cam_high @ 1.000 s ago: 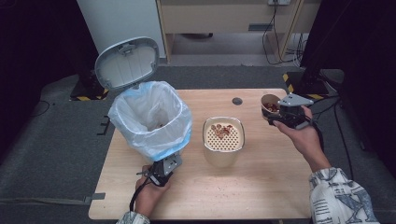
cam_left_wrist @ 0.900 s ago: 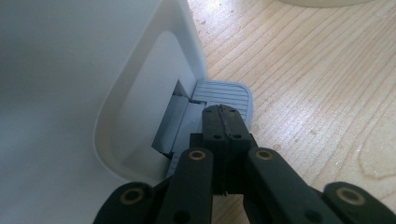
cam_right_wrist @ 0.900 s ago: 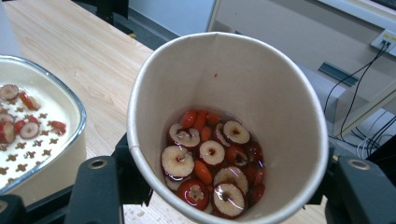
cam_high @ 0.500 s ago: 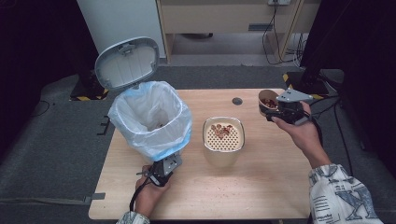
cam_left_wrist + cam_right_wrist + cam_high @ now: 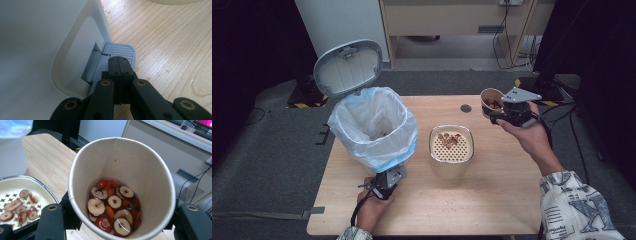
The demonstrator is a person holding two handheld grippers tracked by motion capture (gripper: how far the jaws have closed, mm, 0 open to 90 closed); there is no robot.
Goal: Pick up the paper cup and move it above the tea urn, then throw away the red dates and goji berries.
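Note:
My right gripper is shut on a paper cup, held in the air over the table's right rear corner. The cup holds red and pale sliced fruit in liquid. A cream strainer bowl with holes and some fruit slices on it stands mid-table. My left gripper is shut, its tips pressing on the grey pedal of a white pedal bin. The bin's lid stands up open, and a clear bag lines it.
A small dark round spot lies on the wooden table behind the strainer. Wood shelving and cables stand beyond the far edge. Dark floor surrounds the table.
My right gripper has lifted the cup and carried it a little left, toward the strainer. The left gripper stays on the pedal and the lid stays up.

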